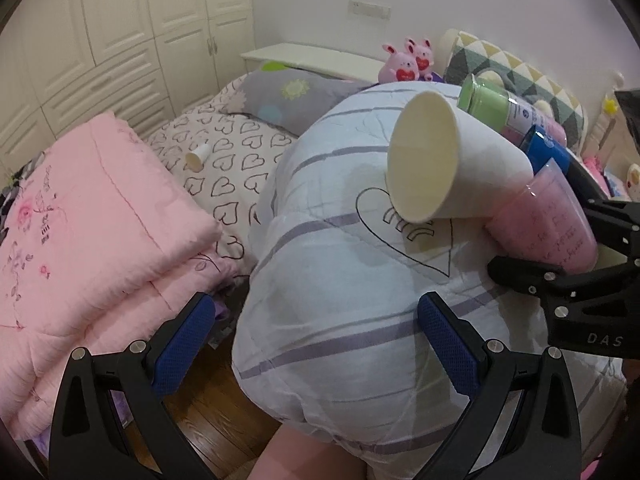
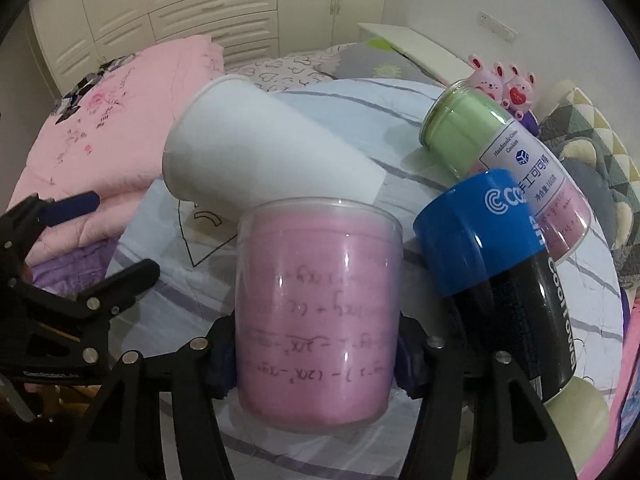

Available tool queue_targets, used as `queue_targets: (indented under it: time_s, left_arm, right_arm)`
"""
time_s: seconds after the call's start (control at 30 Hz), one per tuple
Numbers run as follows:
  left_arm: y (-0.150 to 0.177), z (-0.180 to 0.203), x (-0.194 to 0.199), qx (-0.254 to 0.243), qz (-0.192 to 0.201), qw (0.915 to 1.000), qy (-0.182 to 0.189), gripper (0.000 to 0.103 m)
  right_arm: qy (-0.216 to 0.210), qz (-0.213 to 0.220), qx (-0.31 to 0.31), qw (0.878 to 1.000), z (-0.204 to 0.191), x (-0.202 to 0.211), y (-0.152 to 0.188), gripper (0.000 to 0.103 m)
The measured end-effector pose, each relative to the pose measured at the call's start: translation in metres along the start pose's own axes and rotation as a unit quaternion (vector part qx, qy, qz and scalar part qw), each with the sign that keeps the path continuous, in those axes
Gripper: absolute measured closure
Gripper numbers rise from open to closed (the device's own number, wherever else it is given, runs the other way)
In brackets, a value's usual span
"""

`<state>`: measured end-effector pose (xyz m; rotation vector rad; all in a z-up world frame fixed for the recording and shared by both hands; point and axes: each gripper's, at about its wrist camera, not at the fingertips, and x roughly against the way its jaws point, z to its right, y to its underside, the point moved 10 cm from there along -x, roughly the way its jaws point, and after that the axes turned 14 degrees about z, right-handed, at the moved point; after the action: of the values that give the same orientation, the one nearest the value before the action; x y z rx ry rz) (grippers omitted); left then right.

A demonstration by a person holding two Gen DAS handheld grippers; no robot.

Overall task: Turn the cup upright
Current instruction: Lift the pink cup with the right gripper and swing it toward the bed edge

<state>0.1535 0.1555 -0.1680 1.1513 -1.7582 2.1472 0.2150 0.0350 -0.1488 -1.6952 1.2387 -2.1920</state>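
A pink cup (image 2: 316, 304) with handwritten formulas is clamped between the pads of my right gripper (image 2: 316, 364), tilted over the white striped quilt (image 2: 168, 312). It also shows in the left wrist view (image 1: 548, 224), held by the right gripper (image 1: 576, 256). A white paper cup (image 1: 444, 164) lies on its side on the quilt, touching the pink cup; it also shows in the right wrist view (image 2: 256, 152). My left gripper (image 1: 316, 344) is open and empty, low over the quilt's near end.
A blue-capped black can (image 2: 496, 256) and a green-lidded jar (image 2: 480, 136) lie to the right of the cups. A folded pink blanket (image 1: 80, 240) lies left. A heart-print bed sheet (image 1: 224, 160), pillows and pink bunny toys (image 1: 408, 60) are behind. Wooden floor (image 1: 208, 412) shows below.
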Motion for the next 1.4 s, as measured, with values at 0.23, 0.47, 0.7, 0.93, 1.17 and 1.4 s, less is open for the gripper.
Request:
queue_targets:
  time_s: [0.23,0.47,0.7,0.93,1.17,1.4]
  left_arm:
    - [-0.002,-0.001,-0.002,-0.003,0.001,1.0,-0.006,0.001]
    - [-0.004,0.003,0.005,-0.028,0.01,0.9995,-0.009,0.001]
    - [-0.009,0.017,0.018,-0.049,0.024,0.9984,0.014,0.001]
    - [-0.018,0.048,0.031,-0.099,0.04,0.9922,0.065,0.001]
    - [-0.018,0.087,0.038,-0.191,0.049,0.9729,0.121,0.001]
    - [-0.013,0.119,0.042,-0.251,0.04,0.9468,0.197,0.001]
  right_arm:
    - [-0.001,0.006,-0.011,1.0,-0.002,0.005,0.0,0.043]
    - [0.011,0.01,-0.018,1.0,0.0,0.015,0.003,0.043]
    - [0.019,0.031,-0.041,0.998,-0.006,0.044,0.008,0.043]
    - [0.065,0.043,-0.095,0.992,-0.002,0.078,0.023,0.043]
    - [0.148,0.06,-0.221,0.962,0.018,0.103,0.056,0.043]
    - [0.199,0.076,-0.353,0.911,0.025,0.111,0.089,0.043]
